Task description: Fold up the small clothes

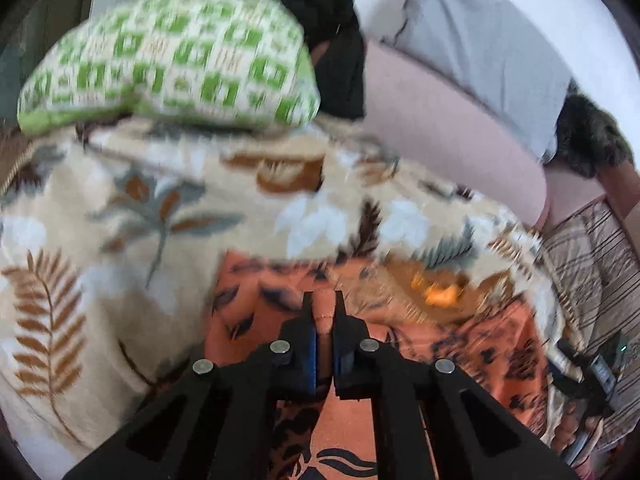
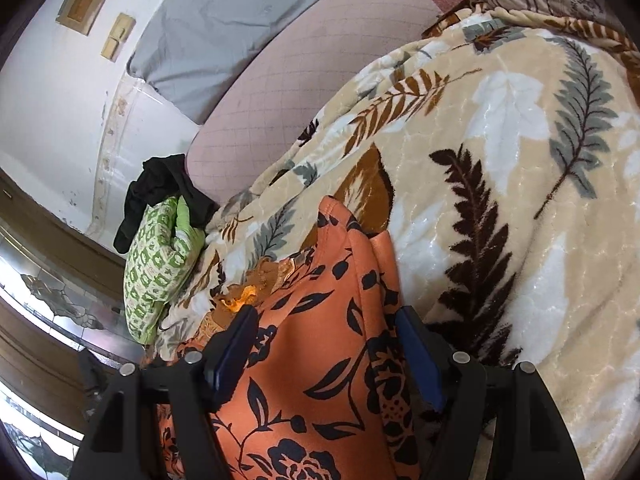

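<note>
An orange garment with black flower print lies on a cream blanket with leaf print. My left gripper is shut on a raised pinch of the orange garment's cloth, which shows between the two black fingers. In the right wrist view the same orange garment runs up between the fingers of my right gripper, which stands open wide. Its blue pads sit at the two sides of the cloth without pinching it. A gold-trimmed piece lies at the garment's left edge.
A green-and-white patterned cloth and a black garment lie at the blanket's far end. Beyond are a pink sheet, a grey pillow and a white wall. A striped cloth lies at the right.
</note>
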`<control>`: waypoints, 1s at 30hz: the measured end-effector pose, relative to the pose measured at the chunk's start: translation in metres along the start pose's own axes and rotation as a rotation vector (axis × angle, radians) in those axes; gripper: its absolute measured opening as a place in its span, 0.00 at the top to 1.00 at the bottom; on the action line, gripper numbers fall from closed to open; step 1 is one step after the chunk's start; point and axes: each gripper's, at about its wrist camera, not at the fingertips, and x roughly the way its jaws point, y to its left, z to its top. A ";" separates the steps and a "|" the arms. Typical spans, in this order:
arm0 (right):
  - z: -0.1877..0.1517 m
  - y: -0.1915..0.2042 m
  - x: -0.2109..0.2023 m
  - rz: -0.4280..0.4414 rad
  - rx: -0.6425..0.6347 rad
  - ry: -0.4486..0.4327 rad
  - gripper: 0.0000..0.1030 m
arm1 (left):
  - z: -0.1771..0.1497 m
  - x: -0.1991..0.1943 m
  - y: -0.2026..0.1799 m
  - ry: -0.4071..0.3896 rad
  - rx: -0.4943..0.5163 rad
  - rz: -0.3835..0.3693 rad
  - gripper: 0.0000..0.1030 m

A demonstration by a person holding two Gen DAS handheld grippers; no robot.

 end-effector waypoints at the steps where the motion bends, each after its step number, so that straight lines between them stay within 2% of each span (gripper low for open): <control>1: 0.001 0.001 0.000 -0.002 -0.005 -0.003 0.29 | 0.006 -0.005 -0.002 -0.028 0.008 0.001 0.95; 5: 0.003 0.002 -0.002 -0.007 -0.014 -0.019 0.28 | 0.053 -0.001 -0.011 -0.064 0.057 0.090 0.95; 9: 0.005 0.002 -0.003 -0.016 -0.019 -0.028 0.29 | 0.091 0.025 -0.002 -0.031 0.086 0.213 0.95; 11: 0.007 0.003 -0.004 -0.019 -0.021 -0.043 0.28 | 0.098 0.048 0.005 0.029 0.120 0.268 0.94; 13: 0.009 0.005 -0.004 -0.024 -0.030 -0.058 0.29 | 0.091 0.081 0.017 0.112 0.130 0.408 0.91; 14: 0.010 0.006 -0.004 -0.033 -0.041 -0.061 0.29 | 0.083 0.097 0.029 0.166 0.104 0.465 0.91; 16: 0.012 0.009 -0.003 -0.052 -0.061 -0.062 0.28 | 0.069 0.107 0.050 0.233 0.002 0.448 0.91; 17: 0.013 0.009 -0.004 -0.063 -0.068 -0.064 0.28 | 0.064 0.104 0.055 0.225 -0.045 0.418 0.91; 18: 0.014 0.010 -0.005 -0.072 -0.072 -0.068 0.28 | 0.058 0.091 0.060 0.183 -0.111 0.372 0.91; 20: 0.017 0.011 -0.007 -0.084 -0.083 -0.077 0.28 | 0.048 0.060 0.061 0.083 -0.185 0.361 0.87; 21: 0.020 0.011 -0.009 -0.093 -0.096 -0.090 0.28 | 0.038 0.033 0.055 -0.006 -0.203 0.372 0.77; 22: 0.023 0.012 -0.011 -0.103 -0.108 -0.103 0.28 | 0.031 0.018 0.049 -0.050 -0.202 0.373 0.59; 24: 0.030 0.014 -0.010 -0.124 -0.146 -0.120 0.28 | 0.009 -0.015 0.031 -0.114 -0.184 0.359 0.37; 27: 0.039 0.017 0.002 -0.143 -0.187 -0.080 0.28 | -0.020 -0.029 0.011 -0.119 -0.155 0.323 0.36; 30: 0.045 0.033 0.023 -0.191 -0.289 -0.048 0.28 | -0.039 -0.012 0.008 -0.049 -0.153 0.334 0.36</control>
